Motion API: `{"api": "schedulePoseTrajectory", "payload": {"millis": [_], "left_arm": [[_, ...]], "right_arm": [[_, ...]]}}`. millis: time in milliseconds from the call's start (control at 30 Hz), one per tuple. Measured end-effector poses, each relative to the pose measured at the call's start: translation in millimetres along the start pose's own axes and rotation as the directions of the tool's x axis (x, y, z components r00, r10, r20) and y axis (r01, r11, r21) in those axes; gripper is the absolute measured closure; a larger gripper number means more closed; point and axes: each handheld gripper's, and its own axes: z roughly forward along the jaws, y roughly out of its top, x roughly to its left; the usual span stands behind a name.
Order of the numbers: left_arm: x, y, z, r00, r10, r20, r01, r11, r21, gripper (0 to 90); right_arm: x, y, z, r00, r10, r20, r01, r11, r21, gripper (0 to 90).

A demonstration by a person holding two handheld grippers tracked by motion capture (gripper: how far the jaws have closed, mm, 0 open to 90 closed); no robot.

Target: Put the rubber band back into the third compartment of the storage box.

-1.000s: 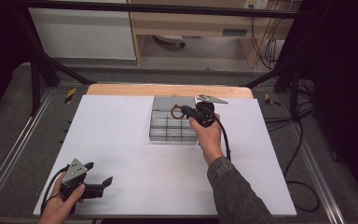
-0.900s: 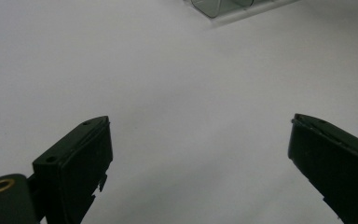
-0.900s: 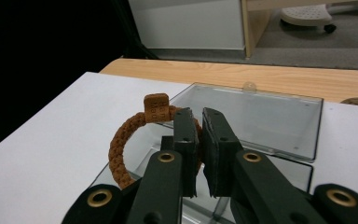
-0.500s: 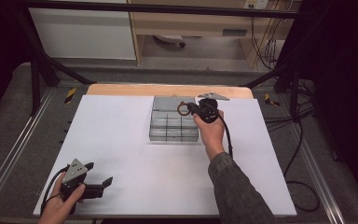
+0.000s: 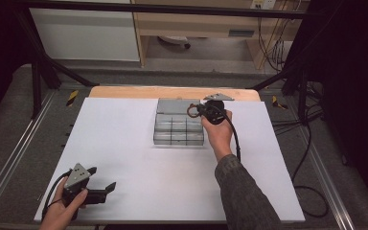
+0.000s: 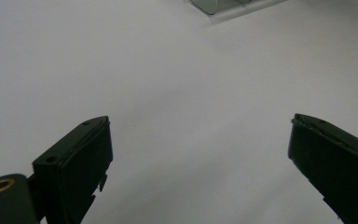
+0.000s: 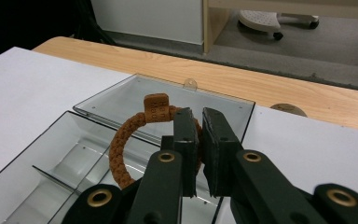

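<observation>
Now the right gripper pinches a brown braided ring over the clear compartment box; left gripper, jaws spread, rests at seven o'clock on the white table.

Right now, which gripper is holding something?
The right gripper, shut on the brown braided bracelet above the clear compartment box. The left gripper is open over bare white tabletop.

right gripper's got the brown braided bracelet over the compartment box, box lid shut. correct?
Not quite: the lid is open, laid flat behind the clear compartment box, as the right gripper view shows. The rest holds: the right gripper is shut on the brown braided bracelet over the box.
</observation>
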Motion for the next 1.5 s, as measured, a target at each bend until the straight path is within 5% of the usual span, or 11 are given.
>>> {"api": "schedulePoseTrajectory", "payload": {"millis": [500, 1500], "left_arm": [[-0.3, -0.6, 0.7, 1.0, 0.001, 0.002, -0.001, 1.0, 0.009, 5.9], [-0.8, -1.0, 1.6, 1.0, 0.008, 0.005, -0.008, 0.9997, 0.021, 6.0]], "right_arm": [[-5.4, -4.3, 3.9, 0.9985, -0.037, 0.04, 0.036, 0.999, 0.036, 84.2], [2.1, -15.2, 12.6, 0.9973, -0.066, 0.03, 0.064, 0.995, 0.075, 84.1]]}}
